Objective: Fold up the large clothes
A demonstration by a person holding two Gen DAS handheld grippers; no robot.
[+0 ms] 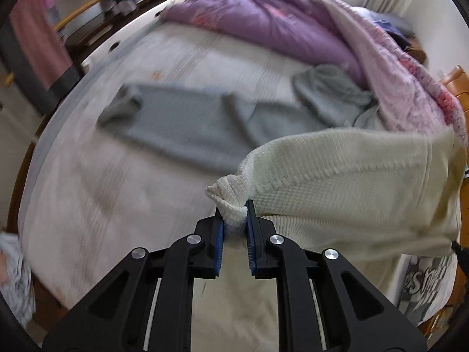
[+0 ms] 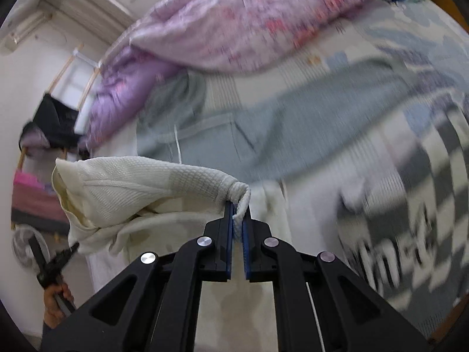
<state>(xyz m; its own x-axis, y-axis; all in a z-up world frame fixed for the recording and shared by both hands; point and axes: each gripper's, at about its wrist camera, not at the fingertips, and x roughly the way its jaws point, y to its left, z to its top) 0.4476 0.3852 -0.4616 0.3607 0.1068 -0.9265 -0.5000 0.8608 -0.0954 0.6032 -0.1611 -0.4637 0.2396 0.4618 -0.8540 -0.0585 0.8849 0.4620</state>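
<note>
1. The left gripper (image 1: 234, 205) is clamped on a bunched corner of the cream knit (image 1: 351, 182); its blue pads (image 1: 220, 234) stand a little apart, with fabric filling the gap.
2. The right gripper (image 2: 238, 209) pinches another bunched corner of the same knit (image 2: 132, 187), its jaws nearly together with only a thin fold between them.
3. The knit hangs in the air between the two grippers, stretched out over the near edge of the bed (image 1: 117, 176). It does not lie flat anywhere that shows.
4. By my reading the fold of this piece has hardly begun: it is lifted and spread, not yet laid down or doubled over.
5. A grey garment (image 1: 181, 123) lies spread near the middle of the bed, with what looks like a hood (image 1: 331, 94) toward the far side. It looks flattened but not folded, so I judge it is left to do as well.
6. A purple quilt (image 1: 263, 20) is heaped along the far edge of the bed.
7. A checked cloth with lettering (image 2: 410, 234) lies at the near right corner of the bed; I cannot say if it belongs to the task.
8. Hard to make out:
   - Both views are blurred, so creases on the grey garment are unreadable.
   - The knit's lower part drops below the grippers, so I cannot tell what kind of garment it is.
   - The left wrist view cuts off the knit's right end.
</note>
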